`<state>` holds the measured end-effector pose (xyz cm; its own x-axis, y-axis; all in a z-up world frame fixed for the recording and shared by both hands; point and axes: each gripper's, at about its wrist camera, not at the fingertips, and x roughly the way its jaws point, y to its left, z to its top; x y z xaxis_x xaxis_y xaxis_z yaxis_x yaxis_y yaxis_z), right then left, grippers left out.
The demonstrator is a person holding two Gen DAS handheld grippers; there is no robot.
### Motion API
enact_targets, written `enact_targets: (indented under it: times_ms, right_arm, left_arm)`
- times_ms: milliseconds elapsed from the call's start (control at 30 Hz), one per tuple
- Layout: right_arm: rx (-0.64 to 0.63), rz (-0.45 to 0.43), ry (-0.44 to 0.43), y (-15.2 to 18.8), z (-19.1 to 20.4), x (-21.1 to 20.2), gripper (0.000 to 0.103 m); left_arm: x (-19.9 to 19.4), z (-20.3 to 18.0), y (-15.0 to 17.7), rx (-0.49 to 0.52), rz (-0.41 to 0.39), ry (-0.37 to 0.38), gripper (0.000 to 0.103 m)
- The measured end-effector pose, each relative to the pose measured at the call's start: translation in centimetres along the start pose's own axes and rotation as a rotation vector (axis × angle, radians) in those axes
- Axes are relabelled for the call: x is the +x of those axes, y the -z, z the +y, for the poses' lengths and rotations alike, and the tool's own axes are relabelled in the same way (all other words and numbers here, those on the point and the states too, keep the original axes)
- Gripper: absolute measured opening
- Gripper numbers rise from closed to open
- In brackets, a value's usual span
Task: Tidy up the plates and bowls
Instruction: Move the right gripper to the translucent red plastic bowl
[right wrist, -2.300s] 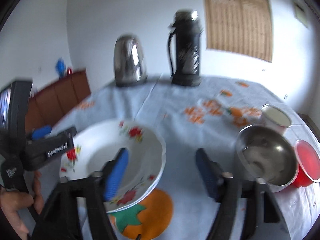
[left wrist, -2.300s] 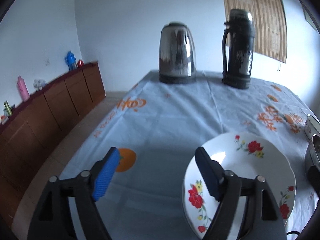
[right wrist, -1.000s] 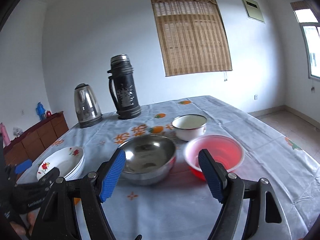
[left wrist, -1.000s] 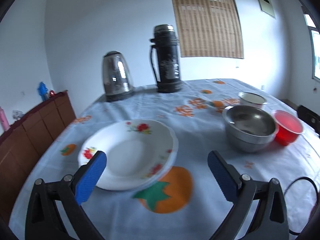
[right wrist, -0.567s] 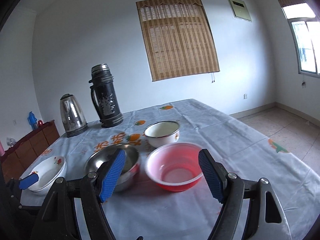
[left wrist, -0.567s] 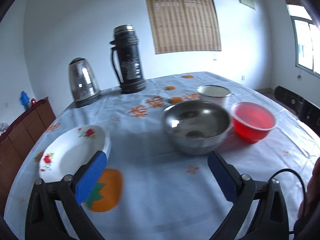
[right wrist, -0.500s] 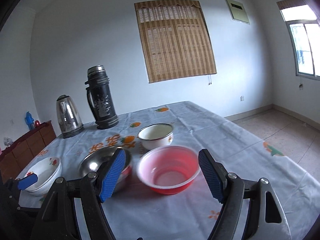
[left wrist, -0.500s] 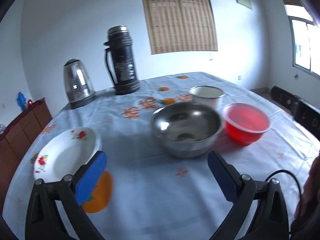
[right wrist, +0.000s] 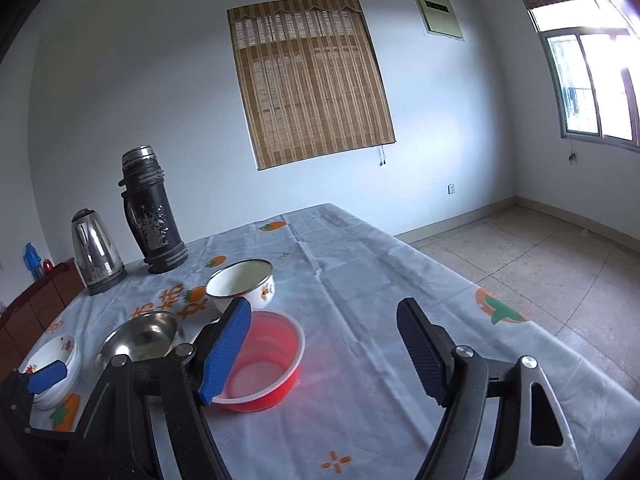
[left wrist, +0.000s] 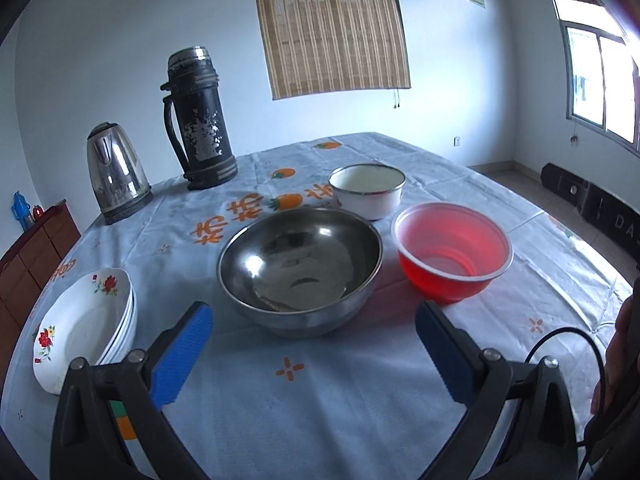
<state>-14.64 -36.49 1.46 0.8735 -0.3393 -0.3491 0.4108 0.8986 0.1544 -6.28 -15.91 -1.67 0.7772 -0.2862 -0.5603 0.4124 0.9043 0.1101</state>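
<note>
Your left gripper [left wrist: 314,354] hangs over the cloth [left wrist: 320,420] at the near edge, its blue pads spread wide with nothing between them; the steel bowl [left wrist: 300,270] sits just beyond the gap, centred on it. To the right of that bowl, close beside it, stands the red bowl [left wrist: 452,252], and behind the two, on the far side, the white bowl [left wrist: 368,190], which sits just beside both. At the near left the stack of flowered plates [left wrist: 80,320] rests by the table's edge, just past your left pad [left wrist: 182,354]. Far left, the kettle [left wrist: 116,172] and the black flask [left wrist: 200,120] stand upright side by side, well apart from the bowls. A black cable [left wrist: 560,344] loops in at the near right, next to your other hand [left wrist: 618,364]. Your right gripper [right wrist: 324,354] is likewise spread and empty, pointing over the right part of the table; its left pad [right wrist: 228,350] covers the near left rim of the red bowl as seen in the right wrist view, but you cannot tell whether it touches. Between its pads only bare cloth shows. Beyond the right edge lies the tiled floor [right wrist: 540,272], and a bamboo blind [right wrist: 308,80] hangs on the far wall.
</note>
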Motion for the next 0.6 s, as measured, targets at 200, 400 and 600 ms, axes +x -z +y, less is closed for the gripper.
enact_targets:
  times_ms: [200,400,600]
  right_arm:
    - [-0.016,0.026,-0.012,-0.7,-0.8,1.5,0.077]
    - [0.011,0.083,-0.065,-0.9,-1.6,2.9,0.077]
    - [0.014,0.118,-0.098,-0.9,-1.5,3.7,0.077]
  left_arm:
    - [0.8,0.5,-0.1,-0.028,0.020,-0.028,0.103]
    - [0.9,0.9,-0.5,-0.060,0.020,-0.027,0.103]
    - [0.9,2.4,-1.6,-0.080,0.024,-0.026,0.103]
